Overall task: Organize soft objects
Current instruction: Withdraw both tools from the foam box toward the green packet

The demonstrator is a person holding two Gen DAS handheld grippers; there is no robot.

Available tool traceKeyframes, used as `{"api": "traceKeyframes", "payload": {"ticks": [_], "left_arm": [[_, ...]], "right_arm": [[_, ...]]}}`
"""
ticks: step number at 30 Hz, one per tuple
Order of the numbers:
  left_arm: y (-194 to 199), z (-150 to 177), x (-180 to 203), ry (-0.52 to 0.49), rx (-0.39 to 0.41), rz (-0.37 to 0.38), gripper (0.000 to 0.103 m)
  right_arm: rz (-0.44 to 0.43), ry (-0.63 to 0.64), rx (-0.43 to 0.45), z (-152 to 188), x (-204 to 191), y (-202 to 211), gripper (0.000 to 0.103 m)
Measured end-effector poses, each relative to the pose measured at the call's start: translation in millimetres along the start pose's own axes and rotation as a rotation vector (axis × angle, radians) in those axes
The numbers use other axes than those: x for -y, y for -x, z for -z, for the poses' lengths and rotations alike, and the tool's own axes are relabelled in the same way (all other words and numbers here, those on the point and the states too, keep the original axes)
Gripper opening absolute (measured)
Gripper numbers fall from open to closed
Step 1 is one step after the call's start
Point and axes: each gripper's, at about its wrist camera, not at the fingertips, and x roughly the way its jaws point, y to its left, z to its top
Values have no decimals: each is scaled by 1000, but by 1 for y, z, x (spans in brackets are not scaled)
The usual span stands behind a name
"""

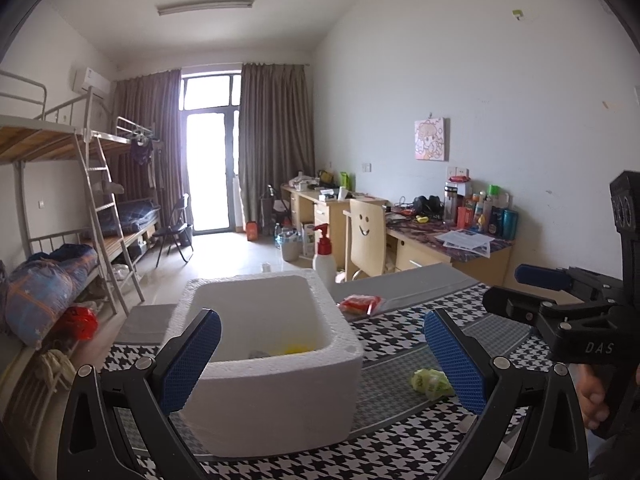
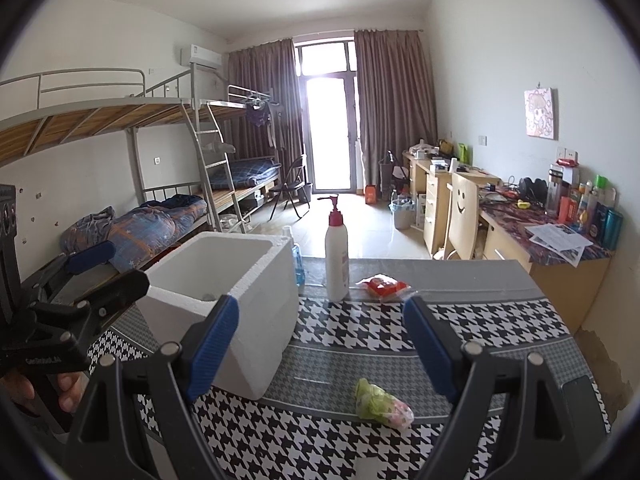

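In the left wrist view, the left gripper [image 1: 322,364] stands nearest, its two blue pads spread wide and gripping nothing. Between them, toward 11 o'clock, sits the white foam box [image 1: 276,384] on the houndstooth tablecloth [image 1: 384,452]. Inside the box, at the bottom, something yellow [image 1: 295,348] and something grey show, but I cannot tell what they are. A small green soft packet [image 1: 432,383] lies on the cloth just beside the right pad, at about 3 o'clock from the box. At 3 o'clock in this view the right gripper [image 1: 516,288] comes in from the edge, held by a hand [image 1: 596,400].

In the right wrist view, the right gripper [image 2: 320,348] also has its jaws released and wide, with nothing pressed between the pads. The green soft packet [image 2: 382,404] lies on the cloth between the two fingers, at 6 o'clock, not touched by them. The foam box [image 2: 224,304] stands at 9 o'clock from the packet, near the left pad. The left gripper [image 2: 104,272] is at 9 o'clock at the view's edge, with a hand [image 2: 44,392] under it.

Farther, at 12 o'clock, a white pump bottle [image 2: 337,256] with a red top stands upright on the table. Just beside it at 3 o'clock lies a red soft packet [image 2: 383,286]. A blue bottle [image 2: 298,260] stands behind the box. Beyond are the bunk beds [image 2: 168,200], a desk [image 2: 544,232] and the curtains [image 2: 392,108].
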Motion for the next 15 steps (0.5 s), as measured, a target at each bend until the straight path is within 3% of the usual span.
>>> {"api": "traceKeyframes", "payload": {"ticks": [15], "left_arm": [[-7,11,22,-16,-43,80,102]], "right_arm": [[52,-18,-11,14,14,9,87]]}}
